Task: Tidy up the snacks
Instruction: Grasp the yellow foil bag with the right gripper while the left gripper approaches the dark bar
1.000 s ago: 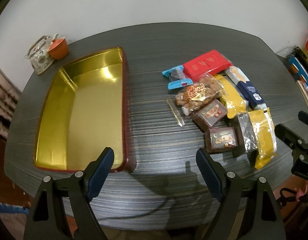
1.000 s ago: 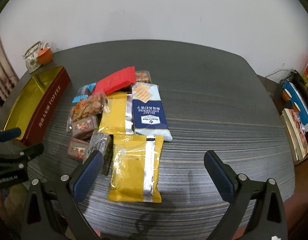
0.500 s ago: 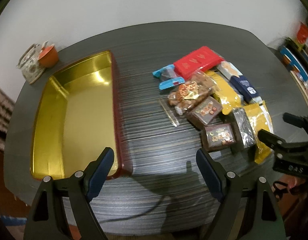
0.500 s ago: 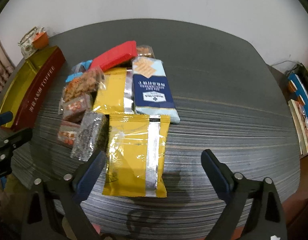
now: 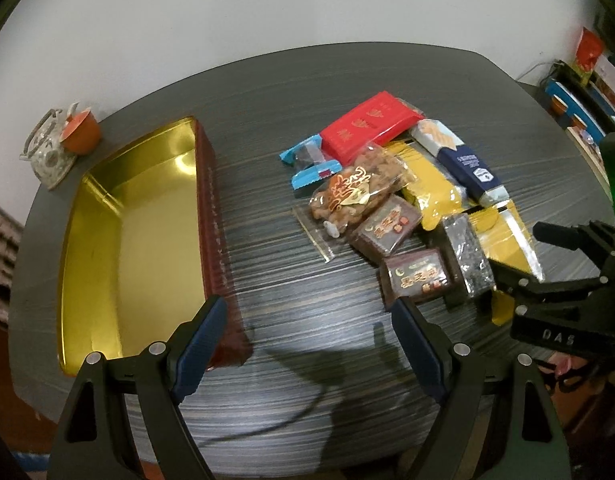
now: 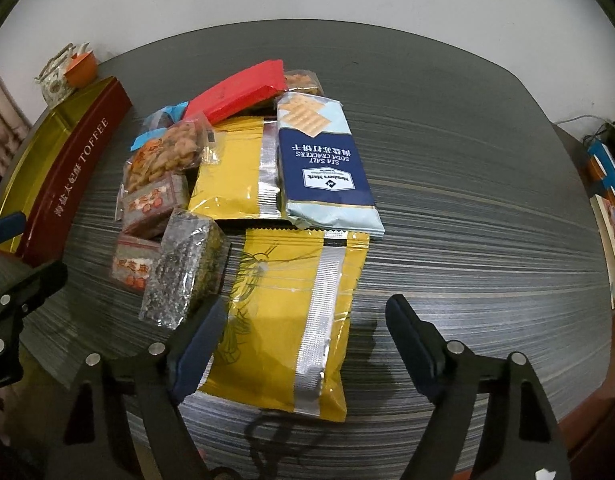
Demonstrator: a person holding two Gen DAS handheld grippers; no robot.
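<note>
Near the table's (image 5: 347, 80) left edge, the long gold-lined red toffee tin (image 5: 119, 240) lies open with nothing in it, so by my judgement no snack has been sorted yet. The left gripper (image 5: 307, 332) hovers with jaws spread over bare tabletop beside the tin's near corner. Right of centre, the pile is unsorted: red flat box (image 6: 239, 88), clear bag of nuts (image 6: 163, 156), navy cracker pack (image 6: 323, 160). The right gripper (image 6: 303, 336), jaws just narrowing yet not pinching, straddles the nearest yellow foil pouch (image 6: 291, 320).
</note>
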